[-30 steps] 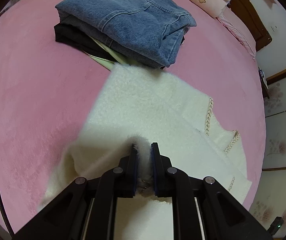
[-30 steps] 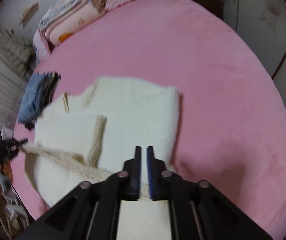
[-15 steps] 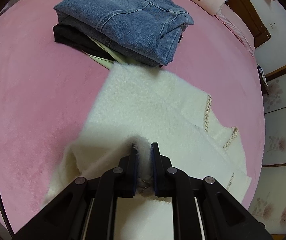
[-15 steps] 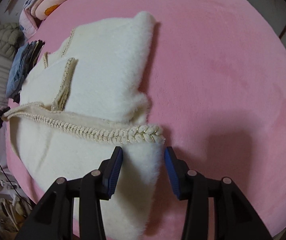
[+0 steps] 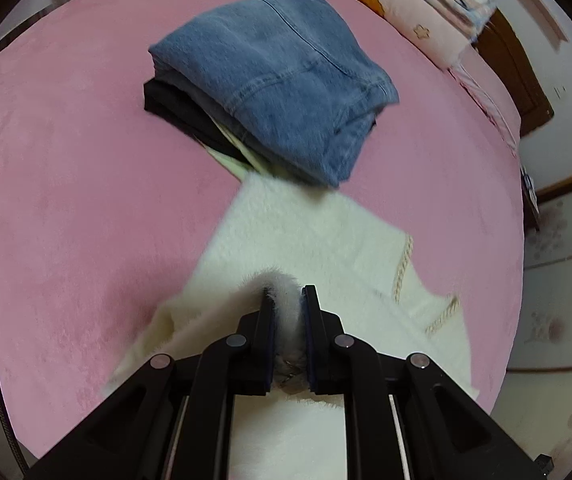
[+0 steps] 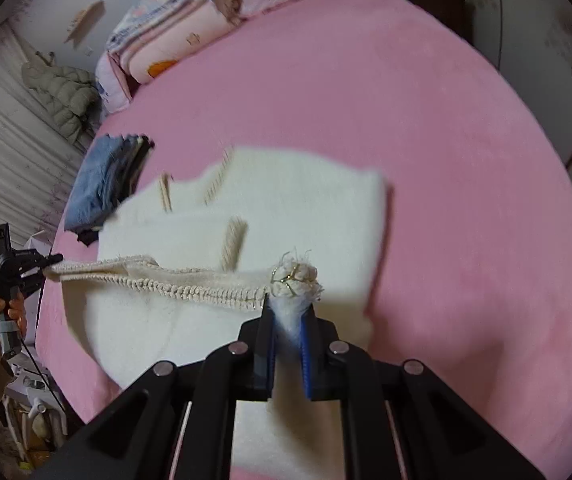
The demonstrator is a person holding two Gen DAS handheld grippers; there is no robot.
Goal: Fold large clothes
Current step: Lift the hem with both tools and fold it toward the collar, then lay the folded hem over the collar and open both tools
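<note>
Cream fleece garment (image 6: pixel 294 208) lies part-folded on the pink bed (image 6: pixel 466 160) beside the folded jeans stack (image 5: pixel 273 80); we grip its braided hem taut, left gripper (image 5: pixel 286 300) and right gripper (image 6: pixel 288 312) fingers clamped, final fold remaining.

No readable text, label, brand, number or sign anywhere in either view.

Cream fluffy knit garment (image 6: pixel 298 200) with braided trim (image 6: pixel 189 288) on pink plush bed (image 6: pixel 446 140), trim stretched between right hand-held gripper (image 6: pixel 288 312), just closed on its corner, and left hand-held gripper (image 6: pixel 51 259); folded blue denim stack (image 6: pixel 97 176) beyond; pink patterned quilt (image 6: pixel 173 36) at headboard.
</note>
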